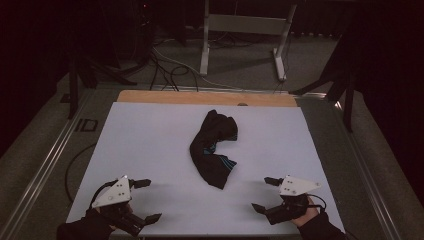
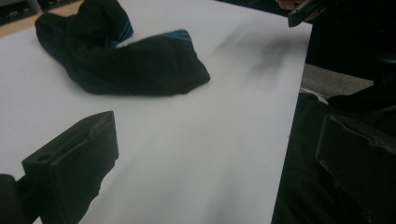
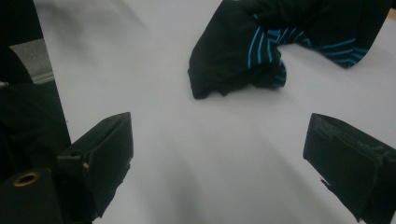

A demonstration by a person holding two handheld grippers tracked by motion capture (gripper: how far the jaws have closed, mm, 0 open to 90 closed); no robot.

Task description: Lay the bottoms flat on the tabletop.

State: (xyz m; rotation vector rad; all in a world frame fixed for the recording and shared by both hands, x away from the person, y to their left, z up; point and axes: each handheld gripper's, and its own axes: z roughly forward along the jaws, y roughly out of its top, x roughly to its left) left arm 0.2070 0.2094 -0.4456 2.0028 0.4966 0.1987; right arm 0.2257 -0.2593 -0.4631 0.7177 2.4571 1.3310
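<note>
Claws (image 1: 150, 200) (image 1: 264, 194) wide, sock (image 1: 214, 148) btwn; stripes (image 3: 261, 46) close-up.

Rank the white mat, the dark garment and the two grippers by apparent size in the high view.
1. white mat, by far the largest.
2. dark garment.
3. left gripper and right gripper: alike in size, so unranked.
</note>
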